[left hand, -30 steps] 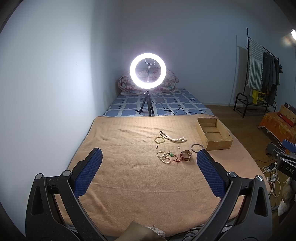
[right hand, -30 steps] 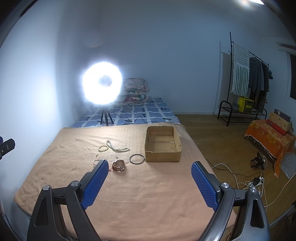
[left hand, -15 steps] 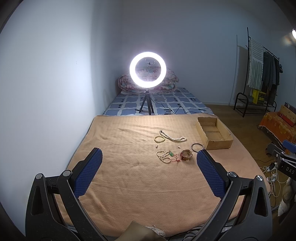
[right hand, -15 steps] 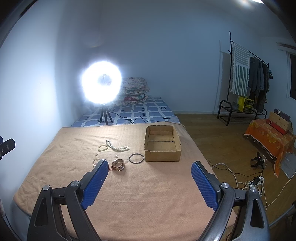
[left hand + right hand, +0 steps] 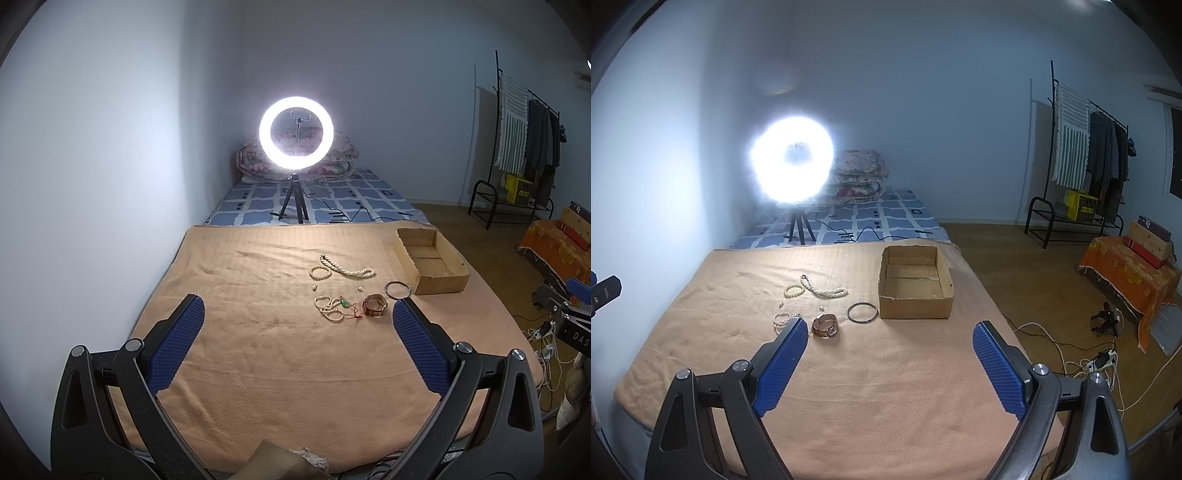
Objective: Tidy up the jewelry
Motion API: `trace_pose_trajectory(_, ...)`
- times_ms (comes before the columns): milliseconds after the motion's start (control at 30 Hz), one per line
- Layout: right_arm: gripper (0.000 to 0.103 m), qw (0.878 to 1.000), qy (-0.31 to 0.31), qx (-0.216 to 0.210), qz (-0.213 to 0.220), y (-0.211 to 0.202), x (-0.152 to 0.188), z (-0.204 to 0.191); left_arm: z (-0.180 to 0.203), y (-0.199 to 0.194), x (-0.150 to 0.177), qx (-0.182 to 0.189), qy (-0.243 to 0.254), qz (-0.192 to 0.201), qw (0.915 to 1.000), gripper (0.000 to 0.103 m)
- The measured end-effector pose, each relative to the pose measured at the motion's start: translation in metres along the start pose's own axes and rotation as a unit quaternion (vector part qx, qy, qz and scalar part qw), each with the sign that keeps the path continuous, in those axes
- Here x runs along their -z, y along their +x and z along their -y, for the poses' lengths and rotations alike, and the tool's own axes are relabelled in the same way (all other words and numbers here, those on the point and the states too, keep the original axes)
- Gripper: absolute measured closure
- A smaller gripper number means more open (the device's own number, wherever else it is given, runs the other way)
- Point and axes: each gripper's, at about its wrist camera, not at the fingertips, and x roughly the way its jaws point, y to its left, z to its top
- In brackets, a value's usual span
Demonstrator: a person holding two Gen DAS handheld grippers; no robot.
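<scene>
Two grippers hang above the near part of the blanket-covered bed (image 5: 923,387), both with jaws spread wide and nothing between the blue pads; neither touches anything. The jewelry lies ahead of them in a loose cluster: a watch (image 5: 825,325), a dark bangle (image 5: 862,313), a twisted pearl necklace (image 5: 823,290) whose long axis runs left to right and slightly away, a small bead bracelet (image 5: 793,290) and a tangle of beads (image 5: 332,308). The cardboard box (image 5: 915,287), open and seemingly bare inside, sits just right of the bangle. The right gripper (image 5: 886,354) appears the nearer, the watch lying just beyond its left pad; the left gripper (image 5: 295,332) faces the cluster from farther back, with the pieces ahead and to the right of its centre.
</scene>
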Motion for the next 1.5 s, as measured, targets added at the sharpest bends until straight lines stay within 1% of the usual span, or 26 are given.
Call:
trace_pose_trajectory(67,0.011,1.000,-0.001,0.000,-0.002,0.003,0.000,-0.001,-0.001,0.012,0.005,-0.001,0.001,-0.003,1.0000,0.000)
trace_pose_trajectory(200,0.011,1.000,-0.002,0.001,-0.007,0.010,0.001,-0.001,0.000,0.021,0.007,-0.004,0.004,-0.009,0.9999,0.000)
trace_pose_trajectory(400,0.011,1.000,-0.009,-0.002,-0.021,0.032,0.002,-0.002,0.000,0.041,0.011,-0.015,0.014,-0.018,0.9996,0.000)
trace_pose_trajectory(433,0.011,1.000,-0.013,-0.003,-0.022,0.037,0.003,-0.002,-0.001,0.046,0.011,-0.017,0.016,-0.021,0.9995,0.000)
trace_pose_trajectory(467,0.011,1.000,-0.015,-0.005,-0.023,0.042,0.004,-0.002,-0.008,0.060,0.005,-0.019,0.018,-0.025,0.9994,0.000)
trace_pose_trajectory(567,0.011,0.999,-0.022,-0.019,-0.030,0.059,0.007,-0.001,-0.013,0.080,0.006,-0.027,0.020,-0.037,0.9988,0.000)
trace_pose_trajectory(700,0.011,0.998,-0.021,-0.055,-0.036,0.086,0.012,0.001,-0.025,0.113,0.005,-0.018,0.020,-0.053,0.9982,0.000)
trace_pose_trajectory(733,0.011,0.997,-0.019,-0.058,-0.040,0.092,0.012,0.000,-0.028,0.122,0.005,-0.017,0.022,-0.055,0.9981,0.000)
trace_pose_trajectory(800,0.011,0.996,-0.016,-0.071,-0.057,0.110,0.012,-0.001,-0.033,0.138,0.005,-0.009,0.024,-0.059,0.9980,0.000)
trace_pose_trajectory(933,0.011,0.991,-0.013,-0.092,-0.092,0.147,0.014,-0.006,-0.041,0.170,0.006,0.024,0.020,-0.064,0.9974,0.000)
trace_pose_trajectory(1000,0.011,0.988,-0.003,-0.106,-0.110,0.165,0.015,-0.009,-0.042,0.188,0.005,0.035,0.023,-0.076,0.9962,0.003)
trace_pose_trajectory(1067,0.012,0.985,0.010,-0.121,-0.125,0.181,0.016,-0.011,-0.041,0.205,0.005,0.045,0.029,-0.089,0.9946,0.011)
trace_pose_trajectory(1100,0.013,0.982,0.021,-0.131,-0.136,0.190,0.017,-0.011,-0.040,0.214,0.006,0.051,0.030,-0.097,0.9935,0.012)
trace_pose_trajectory(1167,0.016,0.977,0.037,-0.144,-0.152,0.206,0.018,-0.011,-0.040,0.226,0.009,0.064,0.029,-0.109,0.9916,0.020)
trace_pose_trajectory(1300,0.021,0.968,0.069,-0.160,-0.182,0.241,0.023,-0.011,-0.042,0.262,0.015,0.102,0.006,-0.147,0.9838,0.030)
trace_pose_trajectory(1367,0.025,0.962,0.085,-0.169,-0.197,0.258,0.025,-0.010,-0.044,0.275,0.019,0.115,-0.007,-0.163,0.9799,0.039)
trace_pose_trajectory(1500,0.032,0.951,0.114,-0.182,-0.224,0.289,0.029,-0.013,-0.047,0.308,0.027,0.143,-0.043,-0.196,0.9691,0.041)
